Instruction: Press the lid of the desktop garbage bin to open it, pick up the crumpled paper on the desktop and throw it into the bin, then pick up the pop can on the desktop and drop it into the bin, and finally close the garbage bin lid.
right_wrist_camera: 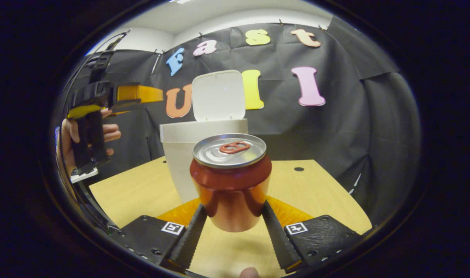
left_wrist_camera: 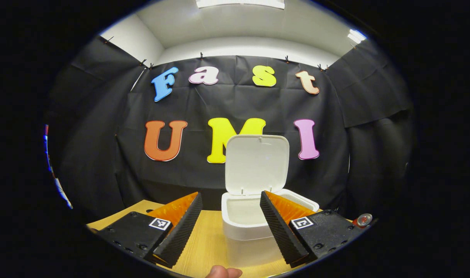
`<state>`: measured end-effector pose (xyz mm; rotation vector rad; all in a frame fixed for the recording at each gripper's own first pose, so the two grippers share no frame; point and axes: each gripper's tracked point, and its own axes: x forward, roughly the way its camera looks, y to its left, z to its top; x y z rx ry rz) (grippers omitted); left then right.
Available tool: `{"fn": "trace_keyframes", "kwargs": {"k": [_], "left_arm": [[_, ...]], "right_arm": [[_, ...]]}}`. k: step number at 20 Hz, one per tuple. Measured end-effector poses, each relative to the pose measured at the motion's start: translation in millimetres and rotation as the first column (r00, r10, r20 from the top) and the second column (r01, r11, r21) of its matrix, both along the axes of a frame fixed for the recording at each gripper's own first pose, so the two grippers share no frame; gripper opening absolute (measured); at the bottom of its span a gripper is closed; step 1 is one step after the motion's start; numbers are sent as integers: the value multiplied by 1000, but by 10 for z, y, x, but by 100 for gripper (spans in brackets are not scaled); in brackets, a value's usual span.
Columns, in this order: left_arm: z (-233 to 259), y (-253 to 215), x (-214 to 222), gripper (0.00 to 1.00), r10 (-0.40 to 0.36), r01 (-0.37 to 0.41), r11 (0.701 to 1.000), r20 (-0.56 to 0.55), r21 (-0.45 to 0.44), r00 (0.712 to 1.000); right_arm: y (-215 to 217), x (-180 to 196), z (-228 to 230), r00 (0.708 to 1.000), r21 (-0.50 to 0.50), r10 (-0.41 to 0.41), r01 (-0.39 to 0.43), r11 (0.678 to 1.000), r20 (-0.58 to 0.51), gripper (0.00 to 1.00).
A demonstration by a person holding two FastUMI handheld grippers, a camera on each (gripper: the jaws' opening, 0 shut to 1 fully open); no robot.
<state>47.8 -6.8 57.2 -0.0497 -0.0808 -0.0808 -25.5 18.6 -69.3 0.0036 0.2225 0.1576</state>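
1. Step in hand: the can stage. The bin (right_wrist_camera: 196,154) stands on the bench (right_wrist_camera: 319,185) with its lid (right_wrist_camera: 218,94) raised upright. No crumpled paper lies on the visible bench, so I judge that step done; the inside of the bin is not readable.
2. Right claw (right_wrist_camera: 233,227): both fingers press on the flanks of the pop can (right_wrist_camera: 231,181), gripping it. The can is upright, in front of the bin. Whether it is clear of the bench cannot be told.
3. Left claw (left_wrist_camera: 231,224): fingers spread wide with nothing between them, facing the open bin from just beside it.
4. Pose: in the right gripper view a hand (right_wrist_camera: 70,139) holds the left claw high, left of the bin, fingers level.
5. Next move, in my judgement: carry the can above the rim, centre it over the opening, release, then shut the lid.
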Motion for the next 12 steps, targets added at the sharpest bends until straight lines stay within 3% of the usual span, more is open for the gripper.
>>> {"fn": "trace_keyframes", "kwargs": {"k": [7,12], "left_arm": [[-132,384,-239,97,61,-61,996,6,67,998],[-267,573,-346,97,93,-92,992,-9,87,996]], "right_arm": [[383,262,850,990,-9,111,-110,994,85,80],[742,510,1208,976,37,208,-211,977,65,80]]}}
